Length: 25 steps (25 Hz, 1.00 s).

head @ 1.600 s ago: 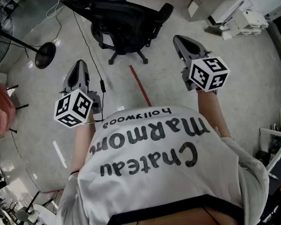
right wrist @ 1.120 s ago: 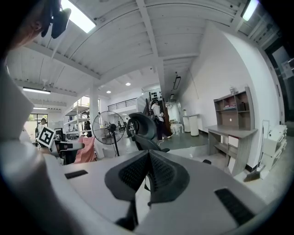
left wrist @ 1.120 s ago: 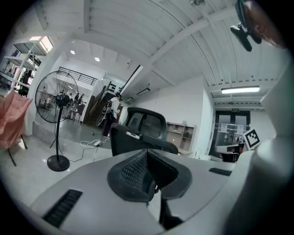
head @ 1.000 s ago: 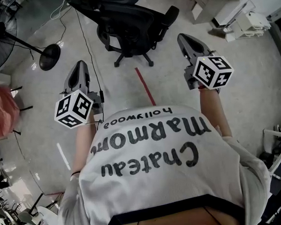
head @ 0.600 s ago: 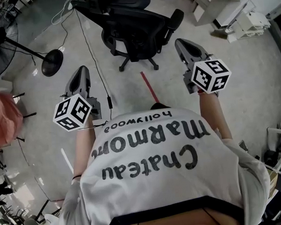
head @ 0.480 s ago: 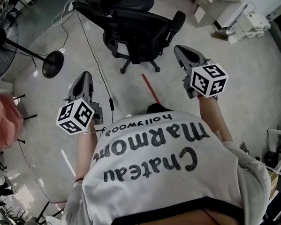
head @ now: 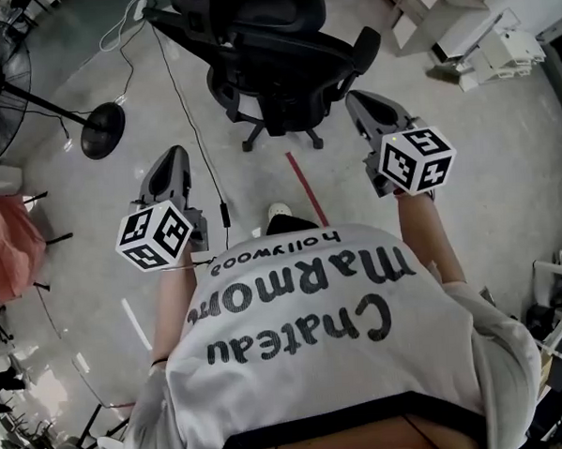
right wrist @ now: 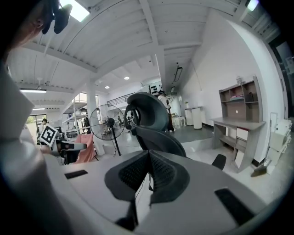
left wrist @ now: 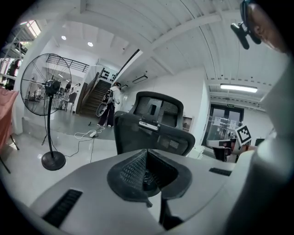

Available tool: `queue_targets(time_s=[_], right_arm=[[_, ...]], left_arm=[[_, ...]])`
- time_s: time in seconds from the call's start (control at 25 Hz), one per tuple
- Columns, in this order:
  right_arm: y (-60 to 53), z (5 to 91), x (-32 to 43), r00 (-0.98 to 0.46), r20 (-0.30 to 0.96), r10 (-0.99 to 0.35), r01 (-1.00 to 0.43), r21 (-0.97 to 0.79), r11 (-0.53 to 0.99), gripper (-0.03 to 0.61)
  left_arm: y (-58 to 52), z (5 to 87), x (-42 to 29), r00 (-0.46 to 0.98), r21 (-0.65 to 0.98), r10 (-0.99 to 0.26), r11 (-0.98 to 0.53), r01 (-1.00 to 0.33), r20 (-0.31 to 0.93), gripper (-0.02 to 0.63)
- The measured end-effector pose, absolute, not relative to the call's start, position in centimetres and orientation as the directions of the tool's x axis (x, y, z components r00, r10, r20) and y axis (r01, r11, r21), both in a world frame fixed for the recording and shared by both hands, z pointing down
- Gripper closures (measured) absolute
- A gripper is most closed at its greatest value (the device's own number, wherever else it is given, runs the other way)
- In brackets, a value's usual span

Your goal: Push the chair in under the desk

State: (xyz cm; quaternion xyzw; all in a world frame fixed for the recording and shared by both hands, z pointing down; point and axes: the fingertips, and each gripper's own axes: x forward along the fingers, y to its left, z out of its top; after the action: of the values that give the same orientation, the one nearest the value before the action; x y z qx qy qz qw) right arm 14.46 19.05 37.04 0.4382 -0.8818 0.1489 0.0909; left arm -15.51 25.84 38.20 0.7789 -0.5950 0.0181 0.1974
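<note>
A black office chair [head: 274, 61] stands on the floor ahead of me with its backrest toward me. In the left gripper view its backrest [left wrist: 154, 137] and headrest [left wrist: 158, 108] rise just beyond the jaws. My left gripper [head: 176, 159] hangs short of the chair on its left, shut and empty [left wrist: 147, 158]. On the other side my right gripper [head: 362, 102] is close beside the chair's right armrest [head: 364, 47], also shut with nothing in it [right wrist: 149, 158]. Neither touches the chair. A grey desk [right wrist: 239, 125] with shelves stands at the right wall.
A standing fan [left wrist: 46, 87] is at the left, its round base [head: 100, 131] on the floor. A black cable [head: 175, 93] runs across the floor left of the chair. A red tape line [head: 307, 189] lies before me. White equipment [head: 492, 41] sits at the far right.
The chair has drawn nearer and fills more of the head view. Both grippers have moved forward toward it and a little lower. A shoe now shows below the chair's base.
</note>
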Motion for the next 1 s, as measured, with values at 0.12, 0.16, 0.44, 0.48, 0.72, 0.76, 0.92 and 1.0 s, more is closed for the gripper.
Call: queue_targets(time_s=[0.12, 0.16, 0.44, 0.48, 0.72, 0.76, 0.92, 1.0], right_arm=[[16.5, 36.7, 13.7, -0.590, 0.275, -0.760, -0.807, -0.226, 0.545, 0.569], [15.5, 36.3, 13.4, -0.584, 0.267, -0.767, -0.812, -0.218, 0.542, 0.569], [9.8, 33.2, 13.1, -0.539, 0.251, -0.804, -0.842, -0.170, 0.512, 0.546], [9.4, 33.2, 12.9, -0.547, 0.277, -0.790, -0.837, -0.158, 0.524, 0.480], [9.6, 36.8, 10.5, -0.592, 0.530, -0.607, -0.702, 0.032, 0.712, 0.238], [9.5, 37.4, 10.2, -0.582, 0.552, -0.597, -0.686, 0.059, 0.725, 0.235], [8.1, 38.9, 9.7, -0.531, 0.607, -0.591, -0.663, 0.135, 0.736, 0.254], [8.0, 39.7, 9.5, -0.522, 0.651, -0.551, -0.618, 0.157, 0.771, 0.286]], left_arm=[[24.0, 38.0, -16.5, 0.283, 0.280, -0.918, -0.205, -0.938, 0.276, 0.595], [23.3, 37.8, -17.0, 0.281, 0.281, -0.921, -0.204, -0.938, 0.269, 0.595], [19.5, 37.5, -19.5, 0.253, 0.292, -0.937, -0.179, -0.940, 0.242, 0.595], [18.9, 37.7, -19.8, 0.253, 0.295, -0.936, -0.177, -0.939, 0.244, 0.595], [15.2, 38.7, -19.5, 0.290, 0.344, -0.926, -0.197, -0.918, 0.244, 0.595], [14.7, 38.7, -19.3, 0.297, 0.346, -0.924, -0.204, -0.916, 0.242, 0.595], [12.5, 38.6, -18.8, 0.316, 0.341, -0.916, -0.223, -0.913, 0.246, 0.595], [11.3, 38.1, -19.0, 0.306, 0.338, -0.920, -0.214, -0.917, 0.246, 0.595]])
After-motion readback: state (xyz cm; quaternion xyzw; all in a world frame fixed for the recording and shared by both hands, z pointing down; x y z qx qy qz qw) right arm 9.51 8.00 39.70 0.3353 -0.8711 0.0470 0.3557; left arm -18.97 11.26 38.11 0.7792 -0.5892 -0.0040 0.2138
